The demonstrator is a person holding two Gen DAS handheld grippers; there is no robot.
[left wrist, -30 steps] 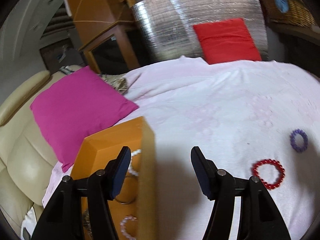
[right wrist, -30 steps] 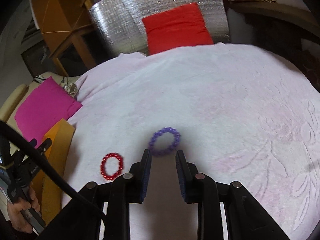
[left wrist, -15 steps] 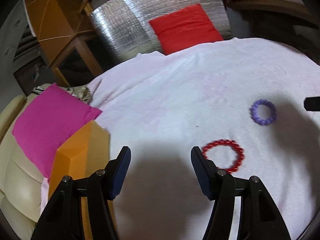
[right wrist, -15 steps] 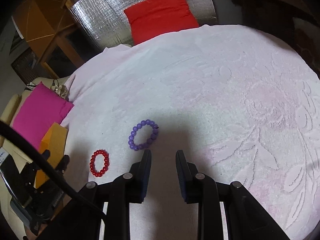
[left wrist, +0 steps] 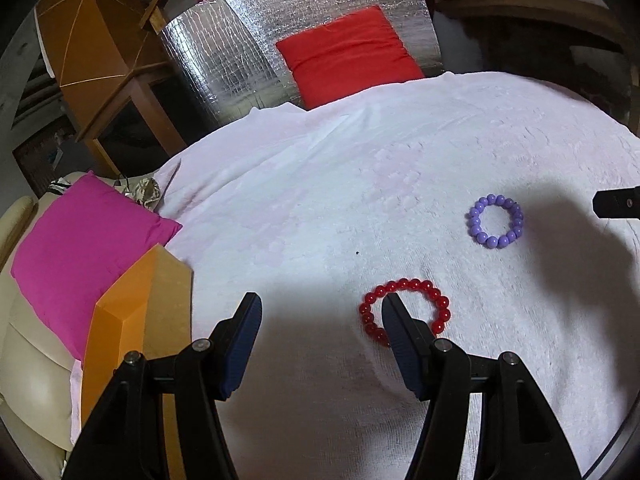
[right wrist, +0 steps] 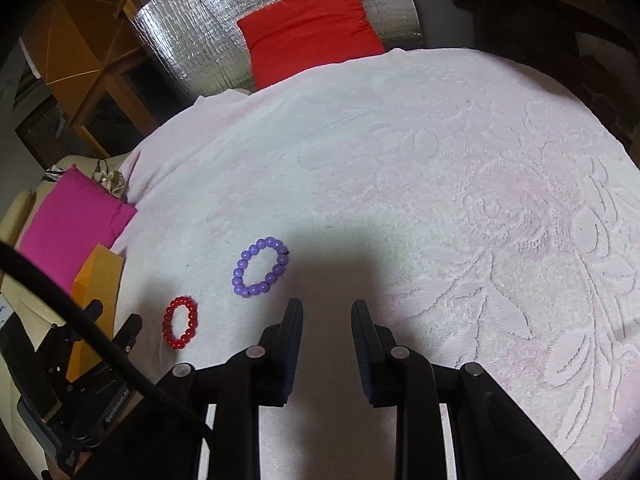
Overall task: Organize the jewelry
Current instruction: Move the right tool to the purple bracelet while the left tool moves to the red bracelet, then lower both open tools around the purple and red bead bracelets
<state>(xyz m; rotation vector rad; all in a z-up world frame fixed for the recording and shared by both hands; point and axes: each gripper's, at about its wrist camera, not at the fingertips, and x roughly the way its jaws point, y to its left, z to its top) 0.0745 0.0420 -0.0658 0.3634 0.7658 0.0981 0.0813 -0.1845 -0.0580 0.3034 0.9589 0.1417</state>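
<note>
My left tongs [left wrist: 320, 312] hang wide apart over the white bedspread [left wrist: 360, 184], with nothing between them. The red bead bracelet [left wrist: 406, 306] lies flat on the cloth just off to the right; my right-hand finger [left wrist: 400, 332] crosses in front of its near-left arc, so the ring is not yet inside the gap. The orange box [left wrist: 132, 320] stands at the left edge of the bed, next to the pink cushion [left wrist: 80, 240], and I take it to be where the jewelry goes.

My right tongs [right wrist: 326, 320] are partly apart and empty, held above the cloth with the purple bead bracelet [right wrist: 260, 267] lying a little to their far left.

The step in hand looks like picking up the red bracelet with the left tongs. To do it well I should shift right until one side of the ring sits between the fingers, rather than trying to span the whole loop. Then I lower until the tips press lightly into the soft cloth and close on the beads themselves. Round beads can roll out of a grip, and the plush fabric may bunch up between the pads, so I should close slowly and lift straight up.
</note>
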